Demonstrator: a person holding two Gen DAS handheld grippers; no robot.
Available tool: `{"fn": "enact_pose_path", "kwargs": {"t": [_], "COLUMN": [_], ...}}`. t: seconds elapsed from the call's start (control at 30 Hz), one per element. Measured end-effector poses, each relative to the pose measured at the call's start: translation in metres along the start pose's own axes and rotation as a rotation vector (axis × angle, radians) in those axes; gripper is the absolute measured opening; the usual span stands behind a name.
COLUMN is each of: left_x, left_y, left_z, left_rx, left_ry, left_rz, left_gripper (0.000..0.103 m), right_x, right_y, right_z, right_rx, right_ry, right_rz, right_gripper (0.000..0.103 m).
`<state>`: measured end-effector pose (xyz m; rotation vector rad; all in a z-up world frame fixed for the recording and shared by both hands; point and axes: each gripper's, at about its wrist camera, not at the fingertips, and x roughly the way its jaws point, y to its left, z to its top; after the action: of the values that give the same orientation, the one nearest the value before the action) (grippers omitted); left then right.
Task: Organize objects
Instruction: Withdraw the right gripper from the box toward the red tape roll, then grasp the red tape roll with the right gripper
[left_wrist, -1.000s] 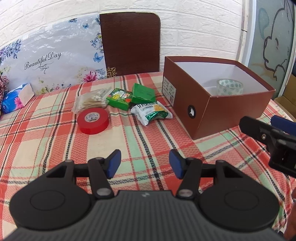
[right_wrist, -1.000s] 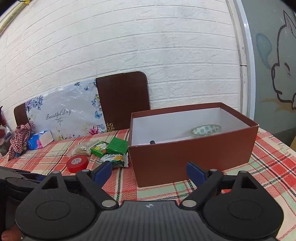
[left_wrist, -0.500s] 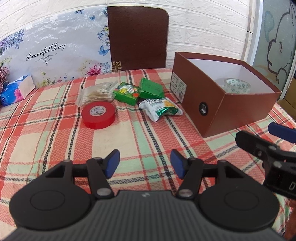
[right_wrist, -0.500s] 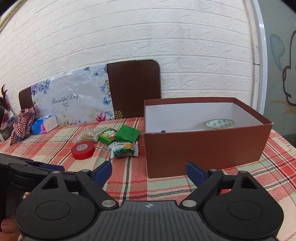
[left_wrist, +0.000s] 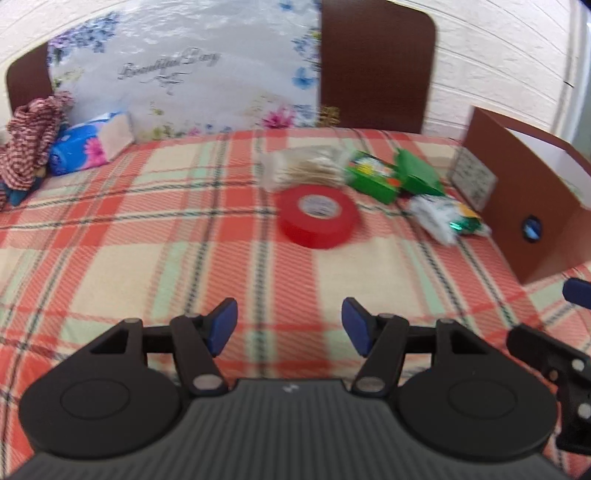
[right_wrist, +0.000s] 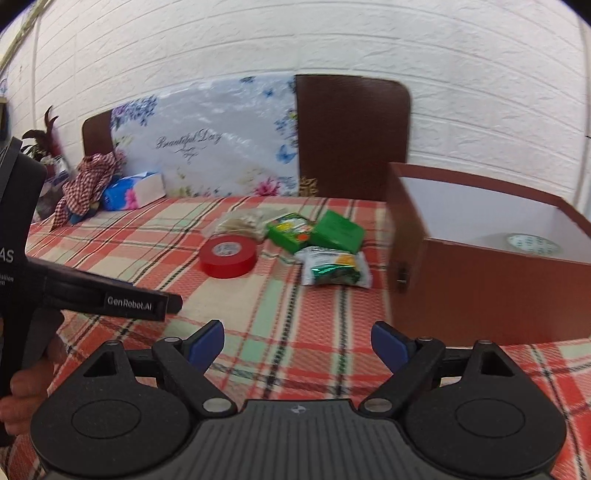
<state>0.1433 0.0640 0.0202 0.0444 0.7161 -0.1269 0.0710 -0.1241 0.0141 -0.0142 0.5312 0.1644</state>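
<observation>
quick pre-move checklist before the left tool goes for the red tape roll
1. Left tool empty: ok. Its jaws have just been opening, and nothing is between them.
2. Path to the red tape roll: ok, only bare checked tablecloth in between.
3. Roll free to lift: cannot tell. It lies flat close to the bag of cotton swabs; blur hides whether they touch.
4. Right tool out of the way: ok, open, empty, nearer the brown box.
5. Room in the box: ok. Only a clear tape roll shows inside.
</observation>
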Motion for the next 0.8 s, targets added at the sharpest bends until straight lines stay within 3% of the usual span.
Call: {"fn": "enact_pose_path", "kwargs": {"t": [0.2, 0.23, 0.3, 0.53, 0.57, 0.6, 0.8], "left_x": [0.028, 0.034, 0.035, 0.039, 0.040, 0.039, 0.040], "left_y": [0.070, 0.080, 0.095, 0.096, 0.096, 0.094, 0.092], "left_z": [0.000, -0.005, -0.014, -0.013, -0.013, -0.014, -0.014], "left_rx": [-0.108, -0.124, -0.183, -0.191, -0.192, -0.189, -0.184], "left_ry": [-0.029, -0.038, -0.105, -0.139, -0.140, -0.140, -0.140], "left_rz": [0.170, 0.188, 0.170, 0.169, 0.171, 0.174, 0.178], "left_gripper": [0.065, 0.075, 0.081, 0.081, 0.081, 0.081, 0.082], "right_x": [0.062, 0.073, 0.097, 0.162, 0.169, 0.172, 0.139], "right_y": [0.023, 0.027, 0.036, 0.061, 0.063, 0.063, 0.050], "right_z": [0.016, 0.019, 0.026, 0.052, 0.054, 0.057, 0.038], "right_rx": [-0.034, -0.048, -0.076, -0.201, -0.213, -0.203, -0.210], "right_ry": [0.039, 0.045, 0.052, 0.053, 0.063, 0.067, 0.070], "right_rz": [0.060, 0.066, 0.081, 0.071, 0.077, 0.099, 0.100], "right_gripper": [0.087, 0.087, 0.087, 0.083, 0.078, 0.073, 0.073]}}
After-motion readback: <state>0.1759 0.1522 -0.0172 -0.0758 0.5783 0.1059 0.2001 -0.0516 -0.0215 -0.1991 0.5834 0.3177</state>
